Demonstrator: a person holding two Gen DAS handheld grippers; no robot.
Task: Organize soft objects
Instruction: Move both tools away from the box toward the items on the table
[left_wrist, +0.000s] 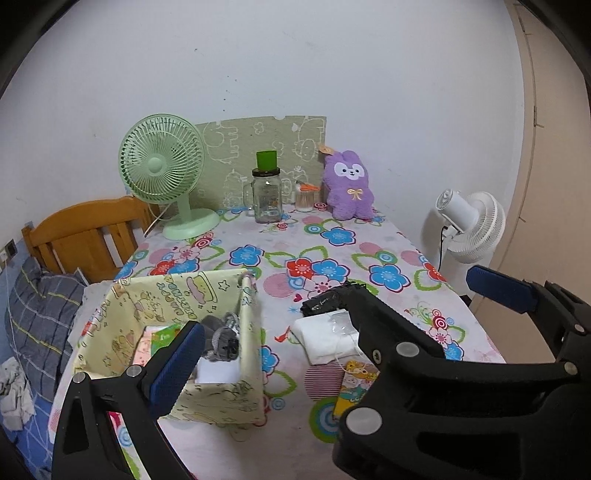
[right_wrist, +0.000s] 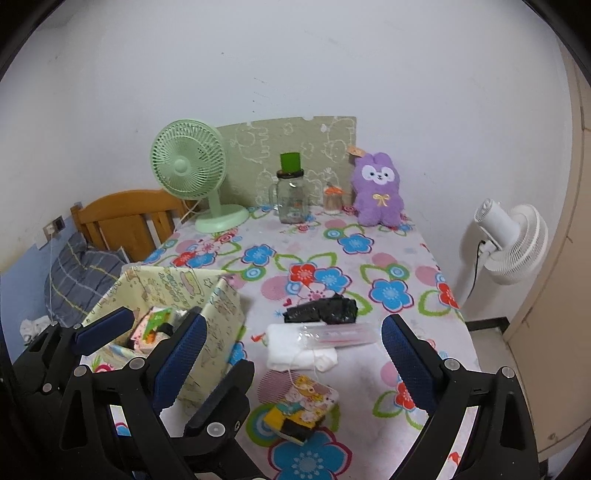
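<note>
A pale yellow fabric storage box (left_wrist: 207, 395) (right_wrist: 210, 325) stands at the table's near left and holds a grey cloth (left_wrist: 221, 339) and small packets. On the floral tablecloth lie a white folded cloth (right_wrist: 295, 350) (left_wrist: 325, 339), a black plastic bundle (right_wrist: 321, 310) (left_wrist: 325, 302), a clear plastic sleeve (right_wrist: 340, 334) and a cartoon-printed packet (right_wrist: 303, 406) (left_wrist: 354, 387). My right gripper (right_wrist: 291, 354) is open and empty, hovering over the white cloth. My left gripper (left_wrist: 332, 317) is open and empty; it also shows in the right wrist view (right_wrist: 147, 325), over the box.
At the back stand a green desk fan (left_wrist: 162, 170), a glass jar with a green lid (left_wrist: 266, 192), a small toothpick jar (left_wrist: 304, 197) and a purple plush toy (left_wrist: 349, 188). A white floor fan (left_wrist: 469, 225) stands right; a wooden bed frame (left_wrist: 85, 236) left.
</note>
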